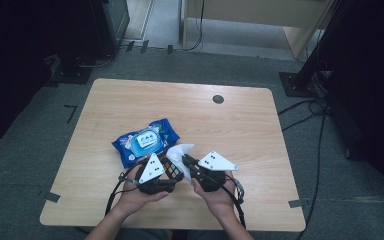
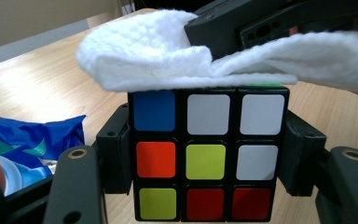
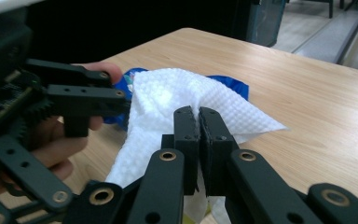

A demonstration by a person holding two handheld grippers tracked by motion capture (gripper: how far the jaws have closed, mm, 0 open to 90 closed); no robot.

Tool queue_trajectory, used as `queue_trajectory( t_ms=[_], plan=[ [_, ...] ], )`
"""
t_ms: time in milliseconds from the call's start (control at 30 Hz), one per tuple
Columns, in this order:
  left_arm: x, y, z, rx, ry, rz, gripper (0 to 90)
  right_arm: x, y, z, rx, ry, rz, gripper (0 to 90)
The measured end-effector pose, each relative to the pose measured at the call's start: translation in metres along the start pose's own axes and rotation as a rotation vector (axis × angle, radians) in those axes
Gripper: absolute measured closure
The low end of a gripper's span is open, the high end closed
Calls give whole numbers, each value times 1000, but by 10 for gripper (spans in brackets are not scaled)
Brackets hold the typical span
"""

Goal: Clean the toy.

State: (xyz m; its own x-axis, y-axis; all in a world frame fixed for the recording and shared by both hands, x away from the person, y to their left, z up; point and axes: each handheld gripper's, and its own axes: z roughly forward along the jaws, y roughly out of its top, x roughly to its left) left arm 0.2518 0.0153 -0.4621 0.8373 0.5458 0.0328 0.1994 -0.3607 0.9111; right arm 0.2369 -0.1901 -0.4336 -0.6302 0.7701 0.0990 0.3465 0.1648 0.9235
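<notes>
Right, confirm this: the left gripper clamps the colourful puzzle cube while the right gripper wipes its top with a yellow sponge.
Not a sponge. The right gripper pinches a white textured wet wipe over the colourful puzzle cube, as the left gripper view shows; the left gripper does clamp it.

High view: looks forward and down from above the person's side onto the whole light wooden table with rounded corners point(image 1: 230, 125); far enough that grey floor shows all round it, forearms entering at the bottom centre.

Left gripper view: rides low, just behind the scrambled colour-tiled puzzle cube point(image 2: 207, 156), very close; faces along the tabletop, the cube at frame centre.

Right gripper view: equally near, looking along its own jaws across the table toward the far edge at upper right.

Shared: all three show the white textured wet wipe point(image 1: 179, 151) point(image 2: 168, 51) point(image 3: 168, 100) and the blue plastic wipes packet point(image 1: 145, 140) point(image 2: 23, 140) point(image 3: 233, 84).
</notes>
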Motion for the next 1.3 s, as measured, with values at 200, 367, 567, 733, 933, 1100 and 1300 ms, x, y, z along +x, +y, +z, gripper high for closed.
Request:
queue_trajectory(
  t_ms=[200,367,567,733,933,1100,1300],
  plan=[
    [1,1,-2,-2,3,-4,344,-9,-3,0,16,-32,9,871],
    [5,2,-5,-28,-7,-30,344,-19,-9,3,40,-67,22,871],
    [16,5,-15,-68,4,-72,344,-50,-24,6,111,-142,75,867],
    [25,4,-19,-73,24,-95,344,-67,-23,-5,98,-182,118,864],
    [27,3,-19,-75,29,-106,344,-70,-25,-4,106,-168,124,813],
    [30,3,-20,-76,32,-116,344,-66,-24,0,86,-104,124,561],
    [33,3,-22,-85,41,-135,344,-50,-21,9,90,85,121,421]
  ],
)
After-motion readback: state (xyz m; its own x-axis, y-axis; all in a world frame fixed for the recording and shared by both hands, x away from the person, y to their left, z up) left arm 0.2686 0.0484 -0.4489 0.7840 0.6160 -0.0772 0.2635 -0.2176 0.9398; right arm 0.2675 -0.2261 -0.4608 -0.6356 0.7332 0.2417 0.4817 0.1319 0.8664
